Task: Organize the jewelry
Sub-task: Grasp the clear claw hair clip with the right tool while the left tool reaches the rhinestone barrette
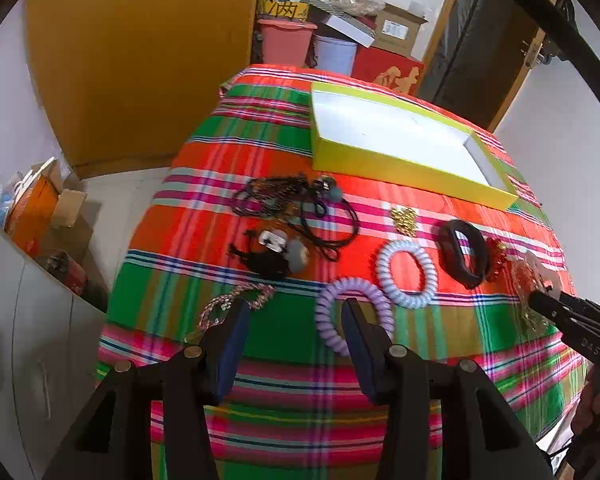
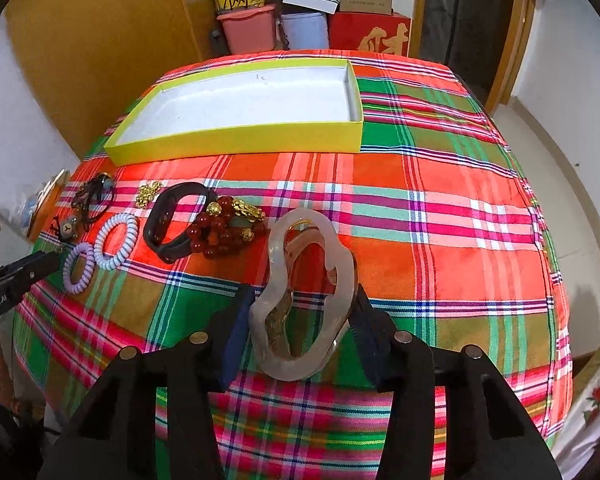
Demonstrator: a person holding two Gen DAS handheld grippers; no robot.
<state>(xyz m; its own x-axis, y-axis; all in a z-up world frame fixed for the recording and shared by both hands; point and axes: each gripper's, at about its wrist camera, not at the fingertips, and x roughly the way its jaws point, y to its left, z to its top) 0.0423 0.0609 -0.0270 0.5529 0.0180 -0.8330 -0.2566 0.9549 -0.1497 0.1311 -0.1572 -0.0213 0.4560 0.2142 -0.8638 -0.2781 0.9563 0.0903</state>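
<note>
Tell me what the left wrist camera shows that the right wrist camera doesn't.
Only the left wrist view shows the braided bracelet by the left tool, whose jaws stand apart over bare cloth. Only the right wrist view clearly shows the translucent hair clip between the right tool fingers. Both show the yellow box, both coil hair ties, the black band and the plaid tablecloth.

Each camera sits just behind its own claw, looking steeply down and forward along the fingers, close over the plaid-covered counter [image 1: 284, 128]. The left wrist view hangs over the near left part, the right wrist view further right. Both face the far wall's stacked boxes and share the yellow tray [image 1: 384, 164] [image 2: 236, 142], the coil hair ties and the black band [image 1: 462, 254] [image 2: 172, 224]. Each view catches the other claw at its edge.
</note>
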